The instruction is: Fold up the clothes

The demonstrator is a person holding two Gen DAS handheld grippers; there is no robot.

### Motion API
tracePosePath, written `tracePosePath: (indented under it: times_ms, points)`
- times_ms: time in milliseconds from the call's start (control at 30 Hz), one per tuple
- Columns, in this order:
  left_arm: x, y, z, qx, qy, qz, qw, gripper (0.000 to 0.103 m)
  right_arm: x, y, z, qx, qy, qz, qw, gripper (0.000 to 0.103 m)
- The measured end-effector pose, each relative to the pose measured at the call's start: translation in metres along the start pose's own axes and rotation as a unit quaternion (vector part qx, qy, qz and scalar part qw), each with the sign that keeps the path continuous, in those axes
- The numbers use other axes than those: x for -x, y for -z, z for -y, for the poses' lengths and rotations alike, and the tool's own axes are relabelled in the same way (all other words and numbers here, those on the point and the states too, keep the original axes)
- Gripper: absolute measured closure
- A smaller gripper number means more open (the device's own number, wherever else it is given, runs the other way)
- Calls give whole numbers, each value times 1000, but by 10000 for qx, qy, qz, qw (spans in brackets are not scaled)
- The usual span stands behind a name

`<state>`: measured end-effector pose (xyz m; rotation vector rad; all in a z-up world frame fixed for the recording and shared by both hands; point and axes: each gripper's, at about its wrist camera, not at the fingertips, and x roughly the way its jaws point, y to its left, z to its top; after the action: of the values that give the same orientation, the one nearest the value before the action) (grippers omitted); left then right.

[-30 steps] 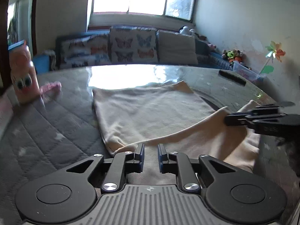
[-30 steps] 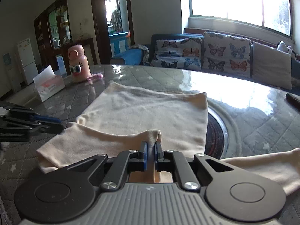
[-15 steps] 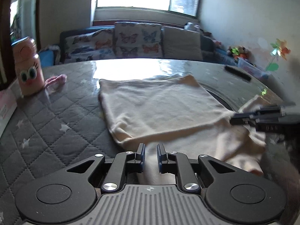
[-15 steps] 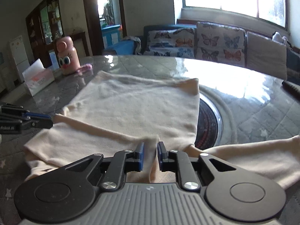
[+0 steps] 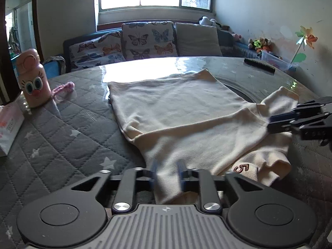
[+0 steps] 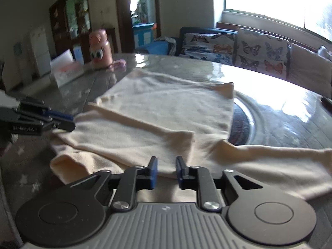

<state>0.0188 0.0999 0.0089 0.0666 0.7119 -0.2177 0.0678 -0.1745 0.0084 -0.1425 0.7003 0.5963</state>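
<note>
A: Since the L wrist view goes first: left gripper (image 5: 167, 173) jaws are opening, wider than a sec ago. Cream garment (image 5: 178, 112) edge runs between the pads but they don't press it, so it's released. Garment lies on the quilted table (image 5: 62, 137), near sleeve folded across the body, flat, where earlier it hung lifted. Right gripper (image 5: 271, 123) comes in from the right edge at the fold's far end; can't tell its jaws from this angle.

B: And the R wrist view?

A: Same story. Right gripper (image 6: 166, 171) jaws opening; a sec ago they pinched a cloth ridge, now there's a gap both sides and the fabric sits slack. Folded sleeve (image 6: 132, 134) lies diagonal over the body. Left gripper (image 6: 62, 122) is at the fold's other end, left edge of frame. Other sleeve (image 6: 280, 161) is spread out to the right, not folded yet.

B: Meaning?

A: First sleeve fold looks placed, imo. Next prob. the right-hand sleeve. Risk: a pad snagging cloth on pull-out and dragging the fold open.

B: Clutter?

A: Pink bottle (image 5: 33, 78) and tissue box (image 6: 66, 70) sit well apart from the garment.
</note>
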Motion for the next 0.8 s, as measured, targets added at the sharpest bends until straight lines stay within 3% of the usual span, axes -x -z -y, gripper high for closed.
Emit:
tracePosePath:
  times_ms: [67,233,500,633,800]
  points:
    - [3,0,0,27,-36,44,10000,65,9,2,16,-200,257,83,9994,72]
    - [7,-1,4,31,-88,98,9999,54,24,12,70,-911,984,176,9908,72]
    - [7,-6,16,-9,-131,185,9997,38,42,29,161,-1909,2416,311,9509,62]
    - [7,-9,19,-12,-180,203,9996,30,39,39,196,-2504,2397,336,9374,62]
    - [6,-10,20,9,-247,173,9995,26,33,42,200,-2363,2525,379,9375,63]
